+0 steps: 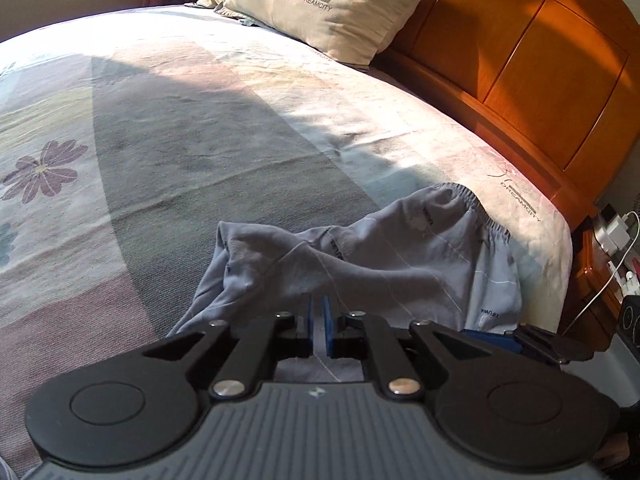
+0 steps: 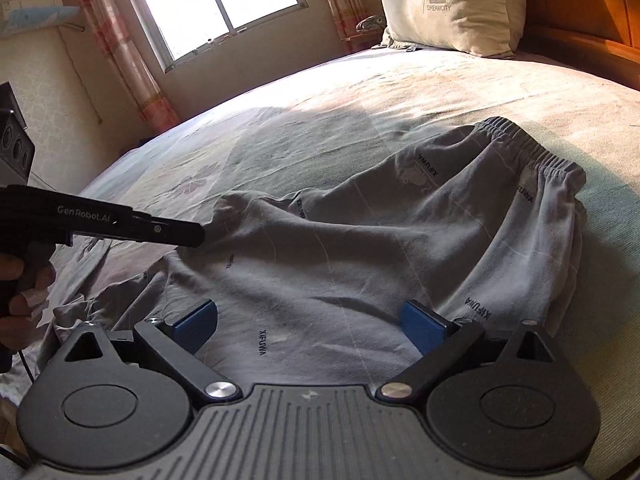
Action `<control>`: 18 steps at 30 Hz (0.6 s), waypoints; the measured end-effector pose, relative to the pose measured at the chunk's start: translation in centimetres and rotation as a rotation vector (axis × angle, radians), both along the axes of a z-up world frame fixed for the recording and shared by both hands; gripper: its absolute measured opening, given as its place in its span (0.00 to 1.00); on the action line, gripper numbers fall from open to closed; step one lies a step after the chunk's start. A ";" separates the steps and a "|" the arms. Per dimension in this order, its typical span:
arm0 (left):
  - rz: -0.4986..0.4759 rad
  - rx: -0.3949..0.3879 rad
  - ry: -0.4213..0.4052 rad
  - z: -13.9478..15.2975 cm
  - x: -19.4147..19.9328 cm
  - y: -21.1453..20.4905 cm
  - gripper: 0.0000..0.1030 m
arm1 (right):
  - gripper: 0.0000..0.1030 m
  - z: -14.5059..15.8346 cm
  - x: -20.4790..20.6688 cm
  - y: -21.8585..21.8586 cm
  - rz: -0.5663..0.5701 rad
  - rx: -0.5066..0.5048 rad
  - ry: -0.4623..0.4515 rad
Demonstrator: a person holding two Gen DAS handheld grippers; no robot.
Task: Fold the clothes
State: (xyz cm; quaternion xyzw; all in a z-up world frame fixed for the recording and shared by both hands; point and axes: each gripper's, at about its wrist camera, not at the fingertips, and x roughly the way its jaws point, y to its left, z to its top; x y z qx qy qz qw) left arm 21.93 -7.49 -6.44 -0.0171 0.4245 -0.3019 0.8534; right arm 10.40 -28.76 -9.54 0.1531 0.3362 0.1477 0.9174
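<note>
Shorts (image 2: 380,240), grey with an elastic waistband, lie rumpled on the bed (image 2: 400,92), with the waistband end turned toward the pillow (image 2: 452,4) and the leg end nearest the two grippers. The left gripper (image 1: 319,322) is clenched on a pinch of the cloth at the leg end, and a ridge of fabric rises from the shorts to its blue pads. In the right wrist view that same tool reaches in from the side, its tip buried in a raised fold, with a hand (image 2: 20,300) on its handle. The right gripper (image 2: 310,326) is spread wide just above the shorts, with cloth below the gap but nothing pressed between the pads, so it holds nothing.

The step in hand looks like taking a second hold on the leg end, so both corners can be lifted and carried over toward the waistband. To do it well, the right gripper should settle on the hem rather than mid-panel, and catch both layers. Both holds should then pull gently apart to flatten the wrinkles before the fold is laid over.
</note>
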 end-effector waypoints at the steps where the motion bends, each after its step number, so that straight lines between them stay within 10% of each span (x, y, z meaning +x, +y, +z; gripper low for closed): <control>1: -0.010 0.000 0.009 -0.3 0.1 -0.6 0.08 | 1.00 0.0 -0.3 0.5 0.022 -0.006 0.001; 5: 0.012 0.095 0.068 -2.6 -0.3 -1.2 0.08 | 1.00 0.3 -1.2 0.7 0.049 0.018 0.013; 10: 0.089 0.033 0.102 -2.2 -1.8 1.6 0.09 | 1.00 0.3 -2.2 0.3 0.040 0.071 0.037; 18: -0.033 0.049 0.044 0.1 -5.5 -0.6 0.16 | 0.87 2.9 -3.7 -6.4 -0.088 0.205 -0.090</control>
